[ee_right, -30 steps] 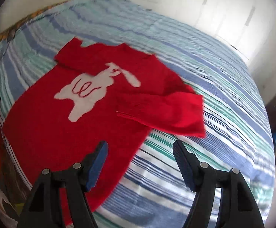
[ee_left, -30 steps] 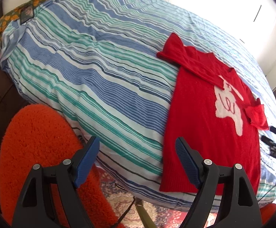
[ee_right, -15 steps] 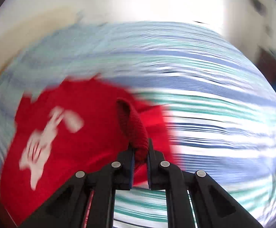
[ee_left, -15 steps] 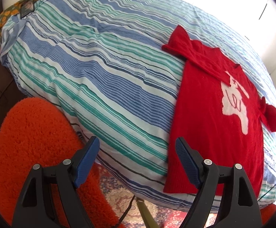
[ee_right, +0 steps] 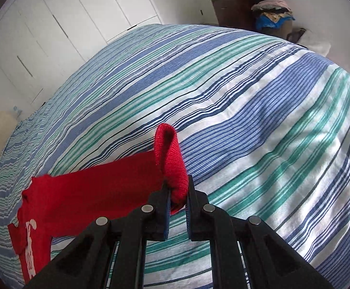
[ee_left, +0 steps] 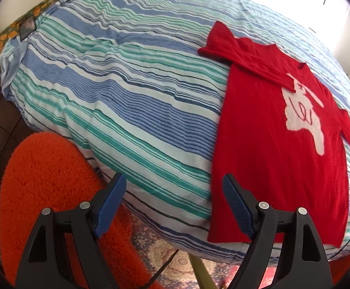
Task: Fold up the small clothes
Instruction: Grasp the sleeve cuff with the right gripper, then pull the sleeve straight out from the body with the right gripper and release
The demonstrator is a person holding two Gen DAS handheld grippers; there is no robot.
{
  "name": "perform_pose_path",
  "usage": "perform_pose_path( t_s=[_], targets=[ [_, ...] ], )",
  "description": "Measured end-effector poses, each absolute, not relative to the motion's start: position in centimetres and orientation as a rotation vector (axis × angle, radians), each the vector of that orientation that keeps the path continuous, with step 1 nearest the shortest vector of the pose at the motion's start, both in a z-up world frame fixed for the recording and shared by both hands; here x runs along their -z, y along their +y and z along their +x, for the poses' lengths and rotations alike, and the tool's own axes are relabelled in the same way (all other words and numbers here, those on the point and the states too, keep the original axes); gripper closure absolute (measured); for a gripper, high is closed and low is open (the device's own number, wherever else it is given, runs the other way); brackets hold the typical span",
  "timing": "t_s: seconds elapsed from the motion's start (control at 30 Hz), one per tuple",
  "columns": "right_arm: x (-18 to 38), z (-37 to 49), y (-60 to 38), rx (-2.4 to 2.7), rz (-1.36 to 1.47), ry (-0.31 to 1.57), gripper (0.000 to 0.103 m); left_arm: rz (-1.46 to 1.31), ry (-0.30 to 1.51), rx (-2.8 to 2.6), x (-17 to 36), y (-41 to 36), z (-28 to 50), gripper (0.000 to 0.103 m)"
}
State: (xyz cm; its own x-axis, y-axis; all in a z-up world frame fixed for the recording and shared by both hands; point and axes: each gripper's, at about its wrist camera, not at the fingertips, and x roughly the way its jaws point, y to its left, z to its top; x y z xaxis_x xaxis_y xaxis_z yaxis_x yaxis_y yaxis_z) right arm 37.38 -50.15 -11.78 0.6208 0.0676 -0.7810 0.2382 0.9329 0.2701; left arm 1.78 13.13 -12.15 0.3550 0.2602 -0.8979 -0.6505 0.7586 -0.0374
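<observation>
Where ribbed knit bunches, right claw (ee_right: 177,190) pinches red sweater (ee_right: 83,192).

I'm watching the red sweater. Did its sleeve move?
Yes. The sleeve, clamped in the right tool, got pulled off the sweater over the striped bedspread.

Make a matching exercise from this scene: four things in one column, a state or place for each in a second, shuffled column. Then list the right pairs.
Things
1. left gripper
2. right gripper
3. sweater
4. orange rug

States or places
A. on the floor beside the bed
B. spread on the striped bedspread
C. open, holding nothing
D. closed on a red sleeve cuff

Pairs: 1-C, 2-D, 3-B, 4-A
</observation>
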Motion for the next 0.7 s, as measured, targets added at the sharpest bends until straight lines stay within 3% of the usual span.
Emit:
perform_pose_path(
  t_s=[0.47, 0.63, 0.7],
  targets=[
    [13.7, 36.6, -50.1, 0.25, 0.302, 0.972, 0.094, -0.498, 1.041, -0.61, 12.3, 14.1, 1.2, 0.019],
    [13.1, 35.6, -50.5, 0.258, 0.295, 0.955, 0.08, -0.512, 1.039, -0.598, 12.4, 14.3, 1.1, 0.02],
    [12.7, 34.7, -52.2, 0.257, 0.298, 0.958, 0.065, -0.514, 1.039, -0.595, 12.4, 14.3, 1.1, 0.019]
  ],
)
